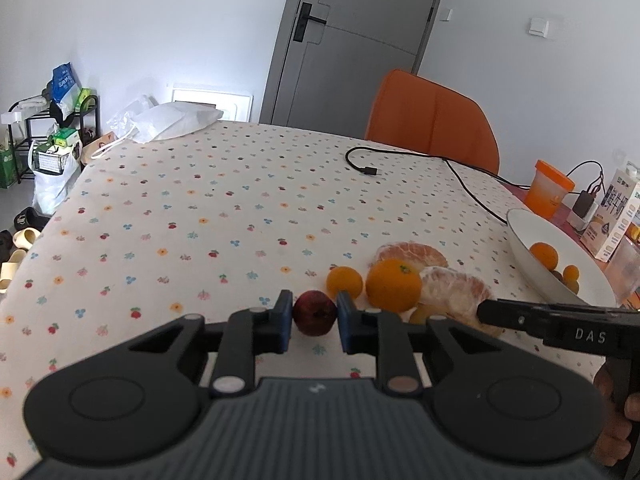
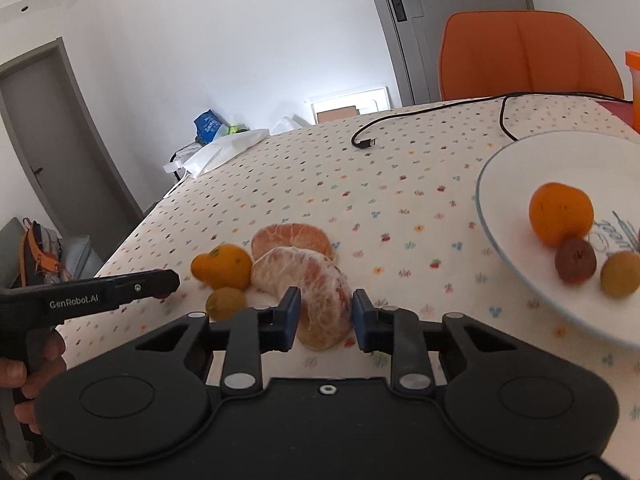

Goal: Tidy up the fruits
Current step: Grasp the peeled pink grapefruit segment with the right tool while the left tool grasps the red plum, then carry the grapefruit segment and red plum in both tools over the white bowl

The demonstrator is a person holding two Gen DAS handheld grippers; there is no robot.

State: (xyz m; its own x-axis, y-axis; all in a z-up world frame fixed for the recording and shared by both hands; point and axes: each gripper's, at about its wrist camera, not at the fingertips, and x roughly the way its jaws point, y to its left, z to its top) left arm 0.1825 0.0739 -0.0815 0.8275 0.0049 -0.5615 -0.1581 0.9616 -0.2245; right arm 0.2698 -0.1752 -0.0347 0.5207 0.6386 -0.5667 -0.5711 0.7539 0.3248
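In the left wrist view my left gripper (image 1: 313,322) has its blue pads on both sides of a dark red round fruit (image 1: 314,317) on the tablecloth, touching or nearly so. A small orange (image 1: 344,282), a larger orange (image 1: 393,285) and two peeled citrus halves (image 1: 456,290) lie just beyond. In the right wrist view my right gripper (image 2: 325,320) straddles the near peeled citrus half (image 2: 316,292), jaws close around it. The white plate (image 2: 504,168) at right holds an orange (image 2: 561,213), a dark red fruit (image 2: 575,260) and a small yellowish fruit (image 2: 621,274).
A black cable (image 1: 400,152) crosses the far table. An orange chair (image 1: 434,120) stands behind it. An orange cup (image 1: 550,188) and a milk carton (image 1: 614,216) stand by the plate (image 1: 532,232). A white bag (image 1: 176,122) lies at the far left corner.
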